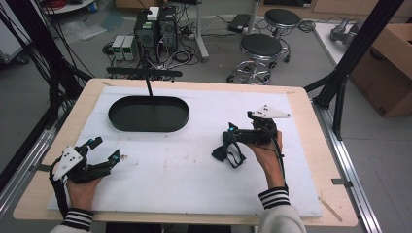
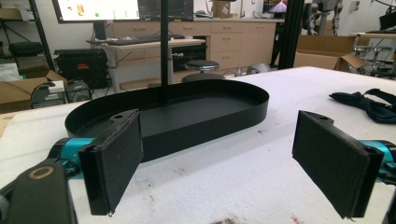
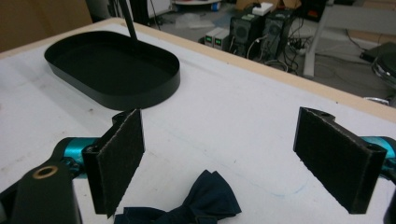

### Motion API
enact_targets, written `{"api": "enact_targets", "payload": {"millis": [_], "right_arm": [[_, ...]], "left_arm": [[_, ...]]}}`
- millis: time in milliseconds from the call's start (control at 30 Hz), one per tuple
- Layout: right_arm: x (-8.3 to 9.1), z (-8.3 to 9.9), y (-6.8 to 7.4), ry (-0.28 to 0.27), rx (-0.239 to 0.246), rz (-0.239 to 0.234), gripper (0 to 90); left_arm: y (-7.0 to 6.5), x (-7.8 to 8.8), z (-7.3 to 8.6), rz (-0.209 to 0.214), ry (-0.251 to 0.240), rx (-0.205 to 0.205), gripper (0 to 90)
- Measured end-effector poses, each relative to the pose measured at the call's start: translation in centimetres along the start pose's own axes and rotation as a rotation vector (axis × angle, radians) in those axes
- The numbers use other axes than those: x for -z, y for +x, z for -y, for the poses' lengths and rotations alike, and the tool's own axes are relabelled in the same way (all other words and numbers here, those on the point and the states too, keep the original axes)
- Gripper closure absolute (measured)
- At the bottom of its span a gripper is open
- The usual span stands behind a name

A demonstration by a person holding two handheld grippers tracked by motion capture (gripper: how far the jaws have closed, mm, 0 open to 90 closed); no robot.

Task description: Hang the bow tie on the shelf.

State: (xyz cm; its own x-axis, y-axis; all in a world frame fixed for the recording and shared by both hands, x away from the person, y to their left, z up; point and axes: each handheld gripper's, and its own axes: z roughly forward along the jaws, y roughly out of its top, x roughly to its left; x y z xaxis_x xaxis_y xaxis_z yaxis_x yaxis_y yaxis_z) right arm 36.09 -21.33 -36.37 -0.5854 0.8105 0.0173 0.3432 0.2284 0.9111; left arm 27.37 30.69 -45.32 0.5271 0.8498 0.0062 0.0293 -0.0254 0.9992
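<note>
black oval tray (image 1: 148, 127), white mat (image 1: 194, 165), stools (image 1: 261, 47)

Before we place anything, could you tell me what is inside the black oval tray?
The black oval tray holds nothing loose; a black pole rises from its far side. The near wall hides a strip of floor.

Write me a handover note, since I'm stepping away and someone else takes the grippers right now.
Left gripper: open, holding nothing, near the left front of the white table cover.
Right gripper: open, jaws either side of the dark navy fabric bow tie, not yet closed on it.
Black oval metal tray: on the far left of the cover, nothing in it.
Done: nothing moved into the tray.
Left: probably close on the bow tie and carry it to the tray.
</note>
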Motion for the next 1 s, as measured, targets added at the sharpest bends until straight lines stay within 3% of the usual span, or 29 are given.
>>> {"api": "enact_targets", "payload": {"millis": [400, 500, 633, 800, 933, 1000], "right_arm": [[-2.0, 0.9, -1.3, 0.099, -0.060, 0.021, 23.2], [-2.6, 1.4, -1.8, 0.162, -0.083, 0.019, 30.4], [-3.2, 1.7, -2.1, 0.192, -0.105, 0.040, 38.7], [-4.1, 2.3, -2.6, 0.271, -0.136, 0.005, 48.4], [-4.6, 2.6, -2.8, 0.334, -0.172, -0.014, 50.4], [-5.3, 2.7, -3.0, 0.395, -0.200, -0.027, 50.7]], "left_arm": [[0.0, 0.0, 0.0, 0.002, 0.000, -0.004, 16.5], [0.0, 0.0, 0.0, 0.001, -0.001, -0.005, 16.5], [0.0, 0.0, 0.0, 0.001, -0.001, -0.007, 16.5], [0.0, 0.0, 0.0, 0.003, 0.000, -0.008, 16.6], [0.0, 0.0, 0.0, 0.003, -0.001, -0.008, 16.6], [0.0, 0.0, 0.0, 0.003, -0.002, -0.008, 16.6]]}}
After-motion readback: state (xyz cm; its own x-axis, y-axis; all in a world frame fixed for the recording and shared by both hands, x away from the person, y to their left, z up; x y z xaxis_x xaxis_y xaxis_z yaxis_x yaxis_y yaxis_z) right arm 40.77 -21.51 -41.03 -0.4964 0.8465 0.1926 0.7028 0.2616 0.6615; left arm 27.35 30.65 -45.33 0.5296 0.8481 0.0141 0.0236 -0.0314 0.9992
